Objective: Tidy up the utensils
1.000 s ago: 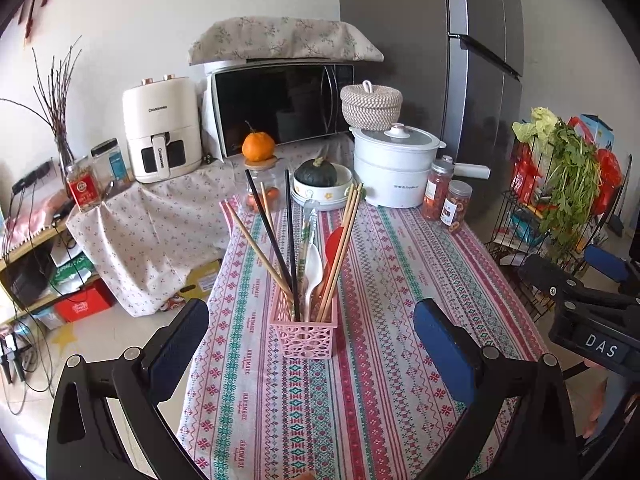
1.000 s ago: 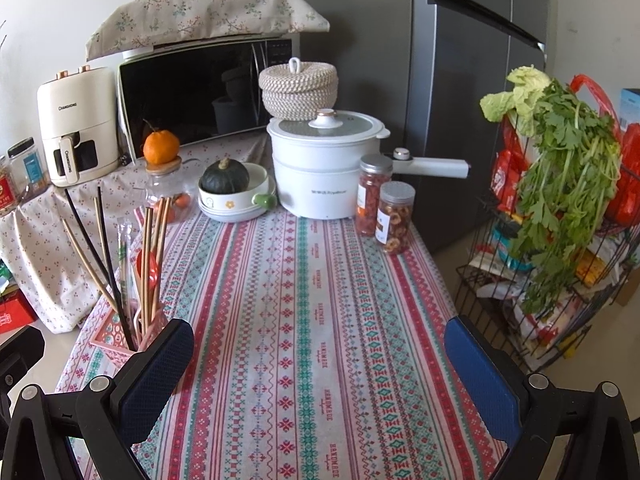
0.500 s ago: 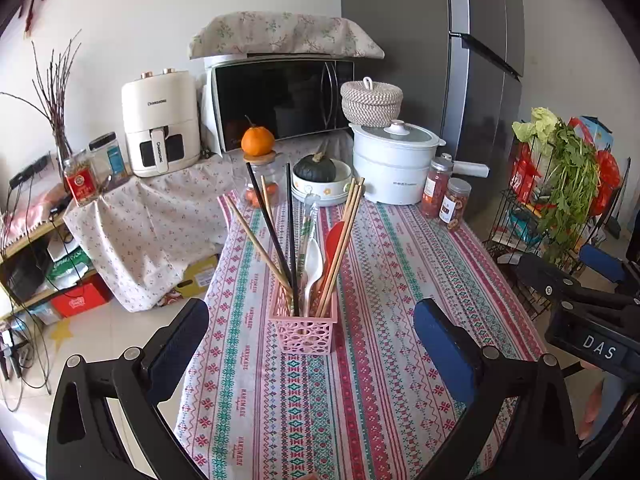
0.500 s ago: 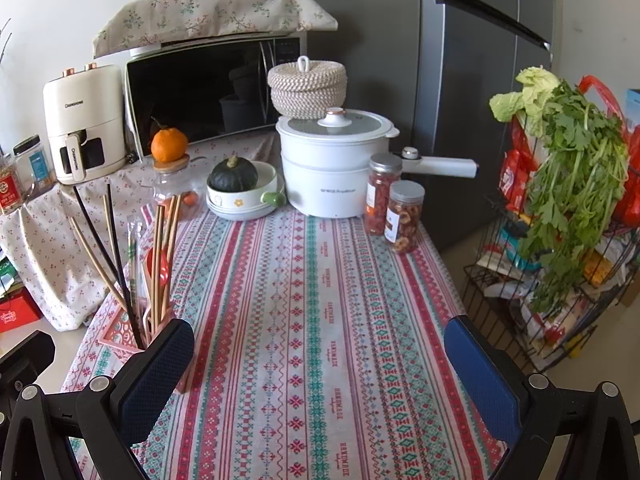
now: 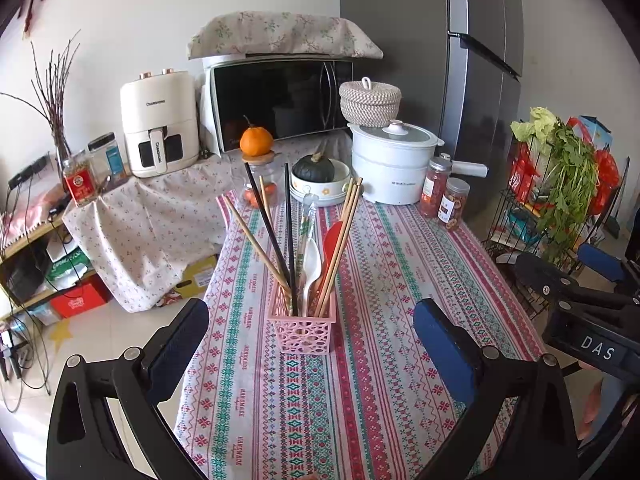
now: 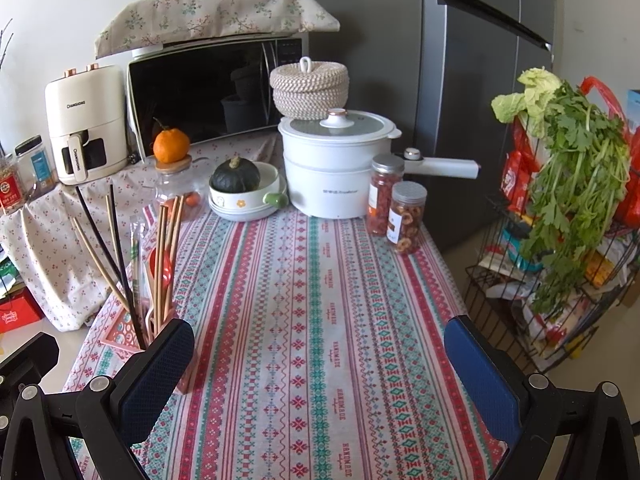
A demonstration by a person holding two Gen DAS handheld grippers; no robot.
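The surface (image 5: 400, 280), under a striped patterned cloth, carries a white pot (image 5: 390, 168), a bowl with a dark squash, and jars along its far end, while its near half is bare apart from one pink basket (image 5: 302, 330). That basket stands dead ahead of the left claw (image 5: 310, 344), centred between its two blue pads, which are spread wide and hold nothing. The right claw (image 6: 320, 360) is likewise spread and empty, and from its view the basket (image 6: 124, 330) sits off to its left, partly behind the left pad, so the left claw is judged the nearer. In the basket the utensils stand on end and fan outward: wooden chopsticks (image 5: 340, 240), black chopsticks (image 5: 268, 224), a white spoon (image 5: 310, 264) and a red spoon (image 5: 332, 236). Their long axes run upward and lean away, so any grasp probably comes from above or the side.
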